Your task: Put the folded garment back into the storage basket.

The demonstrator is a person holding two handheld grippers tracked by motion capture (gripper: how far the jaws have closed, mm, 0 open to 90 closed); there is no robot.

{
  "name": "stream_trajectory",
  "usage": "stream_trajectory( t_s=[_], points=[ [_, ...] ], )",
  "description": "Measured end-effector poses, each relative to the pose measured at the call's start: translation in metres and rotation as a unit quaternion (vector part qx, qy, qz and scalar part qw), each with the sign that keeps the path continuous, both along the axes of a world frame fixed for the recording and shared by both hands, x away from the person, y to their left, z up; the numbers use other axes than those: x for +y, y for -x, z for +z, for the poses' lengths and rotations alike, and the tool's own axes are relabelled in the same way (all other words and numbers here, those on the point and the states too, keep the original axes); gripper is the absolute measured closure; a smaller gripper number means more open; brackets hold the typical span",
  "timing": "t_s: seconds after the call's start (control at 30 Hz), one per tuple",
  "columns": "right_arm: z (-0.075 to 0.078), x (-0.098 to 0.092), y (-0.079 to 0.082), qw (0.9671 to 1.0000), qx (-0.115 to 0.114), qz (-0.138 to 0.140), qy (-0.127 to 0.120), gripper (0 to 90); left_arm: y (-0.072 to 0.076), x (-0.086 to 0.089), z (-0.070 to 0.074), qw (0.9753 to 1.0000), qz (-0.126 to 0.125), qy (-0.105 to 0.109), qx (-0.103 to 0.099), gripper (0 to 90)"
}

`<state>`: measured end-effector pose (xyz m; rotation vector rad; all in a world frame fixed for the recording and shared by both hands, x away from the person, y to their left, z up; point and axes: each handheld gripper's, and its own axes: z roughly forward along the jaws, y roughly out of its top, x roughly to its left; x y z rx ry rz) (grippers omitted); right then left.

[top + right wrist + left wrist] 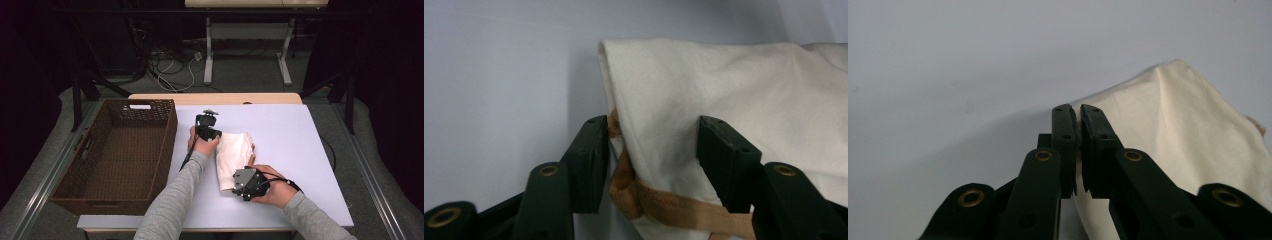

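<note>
Much of the cloth [233, 152] is hard to read from the high view: its near end goes under the right gripper [239, 186], and its left edge sits behind the left gripper [216, 135], so the grip points themselves are covered there. In the left gripper view the cloth [1168, 125] runs off the right and bottom edges, and what lies beneath the fold cannot be made out. In the right gripper view the cloth [724, 95] is cut off at the right, and the tan strap [659, 200] vanishes behind the jaws.

The cloth is cream, folded into a thick oblong bundle with soft creases. It lies on the table [280, 130], to the right of the basket [117, 155] and well apart from it, roughly mid-table.

The left gripper [1078, 112] has its 2 jaws pressed nearly together, pinching a thin edge of the cloth between them. The right gripper [651, 127] has its 2 jaws set wide, straddling a folded corner of the cloth with the strap just inside the left jaw; whether the pads touch the fabric cannot be told.
</note>
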<state>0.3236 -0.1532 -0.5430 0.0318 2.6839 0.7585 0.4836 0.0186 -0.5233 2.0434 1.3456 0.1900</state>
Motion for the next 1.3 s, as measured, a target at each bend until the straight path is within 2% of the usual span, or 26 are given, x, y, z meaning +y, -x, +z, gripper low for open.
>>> stream_trajectory(
  t_s=[0.1, 0.3, 0.43, 0.67, 0.83, 1.03, 1.23, 1.27, 1.3],
  points=[
    [0.000, 0.000, -0.001, 1.0000, 0.007, -0.001, -0.002, 53.7, 0.000, 0.001, 0.000, 1.0000, -0.001, -0.002, 0.000, 85.8],
    [-0.001, 0.004, 0.002, 0.9998, -0.003, 0.013, 0.015, 67.2, 0.000, 0.001, 0.000, 1.0000, -0.001, -0.002, 0.000, 85.7],
    [-0.001, 0.006, 0.003, 0.9997, -0.003, 0.015, 0.020, 72.9, 0.001, 0.000, 0.001, 1.0000, -0.005, -0.006, 0.000, 85.7],
    [0.001, 0.007, 0.002, 0.9998, 0.001, -0.001, 0.022, 76.7, 0.001, 0.000, 0.000, 1.0000, -0.007, -0.006, 0.001, 85.8],
    [0.005, 0.009, 0.004, 0.9996, -0.007, -0.004, 0.026, 77.2, 0.001, 0.000, 0.000, 0.9999, -0.010, -0.005, -0.001, 85.8],
    [0.007, 0.010, 0.008, 0.9993, -0.025, -0.006, 0.025, 77.3, 0.003, 0.000, 0.001, 0.9999, -0.011, -0.004, -0.001, 85.8],
    [0.012, 0.008, 0.016, 0.9975, -0.067, -0.007, 0.019, 77.4, 0.004, 0.000, 0.002, 0.9999, -0.013, -0.004, -0.003, 85.8],
    [0.012, 0.008, 0.016, 0.9975, -0.067, -0.007, 0.019, 77.4, 0.004, 0.000, 0.002, 0.9999, -0.013, -0.004, -0.003, 85.8],
    [0.013, 0.008, 0.018, 0.9966, -0.082, -0.005, 0.013, 77.4, 0.004, 0.000, 0.003, 0.9999, -0.014, -0.005, -0.005, 85.9]
  ],
)
